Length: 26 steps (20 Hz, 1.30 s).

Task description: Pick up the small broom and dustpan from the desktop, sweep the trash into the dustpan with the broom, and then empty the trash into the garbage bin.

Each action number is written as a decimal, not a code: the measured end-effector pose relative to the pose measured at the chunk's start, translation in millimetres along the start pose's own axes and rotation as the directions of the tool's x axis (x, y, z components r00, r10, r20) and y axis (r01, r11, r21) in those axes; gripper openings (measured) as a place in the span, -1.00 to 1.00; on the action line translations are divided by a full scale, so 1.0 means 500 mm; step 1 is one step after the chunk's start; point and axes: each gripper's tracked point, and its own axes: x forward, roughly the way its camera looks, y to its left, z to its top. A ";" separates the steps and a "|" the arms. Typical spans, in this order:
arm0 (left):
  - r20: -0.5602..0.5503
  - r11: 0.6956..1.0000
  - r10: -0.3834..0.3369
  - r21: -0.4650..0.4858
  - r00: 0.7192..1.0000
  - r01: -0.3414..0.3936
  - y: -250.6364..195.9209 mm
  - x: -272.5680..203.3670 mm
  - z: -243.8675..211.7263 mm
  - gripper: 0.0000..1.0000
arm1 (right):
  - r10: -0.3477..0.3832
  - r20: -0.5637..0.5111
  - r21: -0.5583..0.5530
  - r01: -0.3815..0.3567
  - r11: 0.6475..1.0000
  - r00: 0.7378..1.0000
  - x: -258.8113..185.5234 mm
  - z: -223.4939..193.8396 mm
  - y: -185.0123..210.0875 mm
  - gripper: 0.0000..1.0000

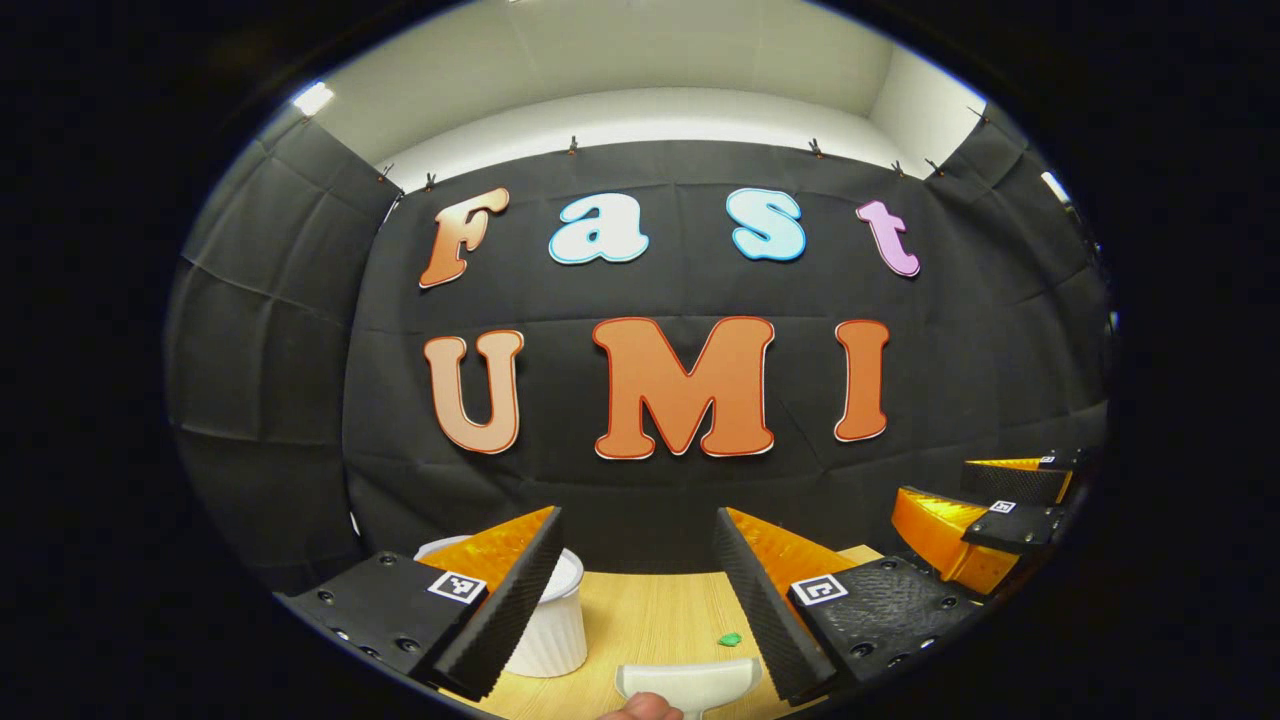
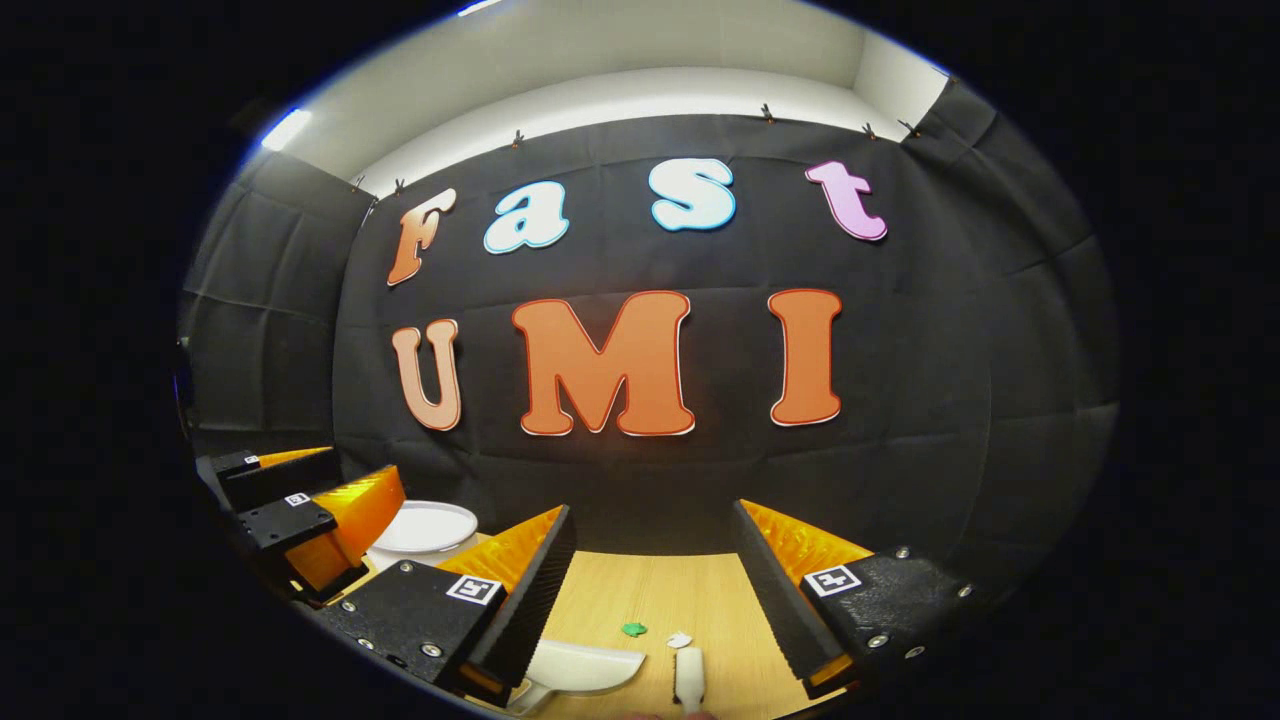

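Left gripper view, foreground: the left gripper [image 1: 638, 600] with its ribbed black pads spread wide, nothing between them, each finger carrying a small square black-and-white marker tag bearing no readable text. Below the gap lies the white dustpan [image 1: 690, 682] on the wooden desktop [image 1: 650, 610], a fingertip [image 1: 642, 709] just at its near edge. A green scrap [image 1: 730, 638] lies beyond it, near the right finger. The white ribbed garbage bin [image 1: 555, 625] stands behind the left finger. Right gripper view: the right gripper [image 2: 655, 600], likewise spread and empty, over the white small broom [image 2: 688, 675], with a white scrap [image 2: 679, 639] just beyond it.
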 end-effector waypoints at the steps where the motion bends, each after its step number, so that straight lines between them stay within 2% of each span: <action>1: -0.004 1.000 0.009 -0.001 1.000 -0.009 0.006 -0.005 0.000 0.88 | 0.002 -0.001 -0.002 -0.002 1.000 1.000 0.000 -0.002 0.001 0.88; 7: -0.012 0.999 0.044 -0.017 0.999 -0.044 0.028 -0.012 -0.011 0.87 | 0.013 0.007 -0.017 -0.013 1.000 1.000 -0.004 -0.004 0.012 0.88; 12: 0.008 0.996 0.053 -0.067 0.999 -0.052 0.031 -0.011 -0.007 0.86 | -0.027 0.021 -0.029 0.027 0.999 0.999 -0.013 0.000 -0.009 0.87; 20: -0.017 0.998 -0.052 -0.039 0.999 0.051 -0.023 0.013 -0.037 0.89 | -0.087 0.016 -0.068 0.088 0.994 0.996 -0.020 -0.012 -0.022 0.87; 26: -0.028 0.994 -0.108 -0.030 0.994 0.107 -0.012 0.021 -0.056 0.89 | -0.142 -0.007 -0.073 0.141 0.987 0.990 -0.019 -0.033 -0.011 0.87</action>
